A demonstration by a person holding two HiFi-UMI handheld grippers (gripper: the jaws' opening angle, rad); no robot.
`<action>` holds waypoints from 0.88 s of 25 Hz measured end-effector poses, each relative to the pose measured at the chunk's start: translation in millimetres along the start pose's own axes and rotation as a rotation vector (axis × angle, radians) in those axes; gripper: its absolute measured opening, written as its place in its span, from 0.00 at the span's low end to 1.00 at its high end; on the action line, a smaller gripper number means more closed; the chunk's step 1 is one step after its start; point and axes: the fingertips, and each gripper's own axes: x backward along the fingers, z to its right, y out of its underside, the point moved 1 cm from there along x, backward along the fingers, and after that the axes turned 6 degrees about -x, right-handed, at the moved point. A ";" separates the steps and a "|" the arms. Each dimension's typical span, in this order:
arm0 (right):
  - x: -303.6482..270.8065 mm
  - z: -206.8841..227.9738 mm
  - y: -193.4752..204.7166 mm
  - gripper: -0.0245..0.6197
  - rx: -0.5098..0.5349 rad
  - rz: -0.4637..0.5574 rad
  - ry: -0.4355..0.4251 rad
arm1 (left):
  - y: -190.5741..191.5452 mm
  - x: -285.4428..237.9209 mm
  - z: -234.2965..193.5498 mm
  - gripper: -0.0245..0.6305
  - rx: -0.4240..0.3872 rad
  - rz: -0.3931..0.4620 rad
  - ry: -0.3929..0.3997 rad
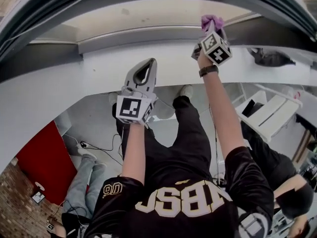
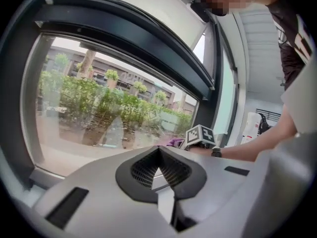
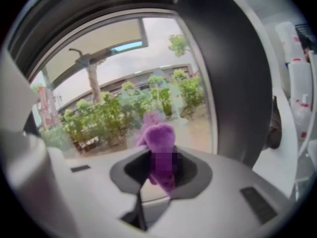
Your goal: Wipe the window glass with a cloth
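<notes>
A purple cloth (image 1: 212, 21) is bunched in my right gripper (image 1: 213, 31), which is shut on it and raised to the window glass (image 1: 148, 16) at upper right. In the right gripper view the cloth (image 3: 159, 138) fills the jaws and its tip sits against the glass (image 3: 114, 83), with green bushes outside. My left gripper (image 1: 148, 63) hangs lower and to the left, short of the pane, shut with nothing in it. From the left gripper view its closed jaws (image 2: 158, 149) face the glass (image 2: 99, 103), and the cloth (image 2: 174, 143) shows beside the right gripper's marker cube (image 2: 200, 135).
A dark window frame (image 1: 44, 53) runs around the pane, with a white sill band (image 1: 74, 83) below it. Another person (image 1: 84, 182) sits low at left beside a red panel (image 1: 44, 157). A white rack (image 1: 270, 113) stands at right. Cables (image 1: 99, 150) lie on the floor.
</notes>
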 end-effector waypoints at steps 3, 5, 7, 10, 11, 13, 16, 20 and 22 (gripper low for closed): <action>20.0 -98.7 54.4 0.17 0.099 -0.072 -0.171 | 3.2 42.2 -62.3 0.07 0.029 -0.010 -0.111; 38.3 -182.2 108.5 0.17 0.194 -0.155 -0.352 | 6.2 74.2 -103.4 0.07 0.012 -0.028 -0.172; 59.7 -270.3 162.2 0.17 0.358 -0.204 -0.554 | 5.7 105.7 -144.7 0.07 -0.016 -0.044 -0.224; 88.4 -377.9 231.6 0.17 0.524 -0.243 -0.777 | 1.3 152.5 -198.8 0.07 -0.039 -0.052 -0.299; 94.2 -405.6 251.2 0.17 0.529 -0.267 -0.821 | 0.0 167.2 -212.1 0.07 -0.049 -0.053 -0.321; 98.6 -455.7 283.6 0.17 0.516 -0.312 -0.885 | -2.0 192.5 -233.5 0.07 -0.068 -0.052 -0.358; 97.6 -522.1 319.5 0.17 0.487 -0.356 -0.959 | -2.2 219.4 -256.4 0.07 -0.079 -0.043 -0.401; 83.5 -562.5 345.2 0.17 0.412 -0.406 -0.947 | 2.7 236.3 -269.1 0.07 -0.076 -0.056 -0.417; 71.3 -553.0 338.2 0.17 0.394 -0.405 -0.901 | 2.8 236.0 -268.6 0.07 -0.071 -0.055 -0.414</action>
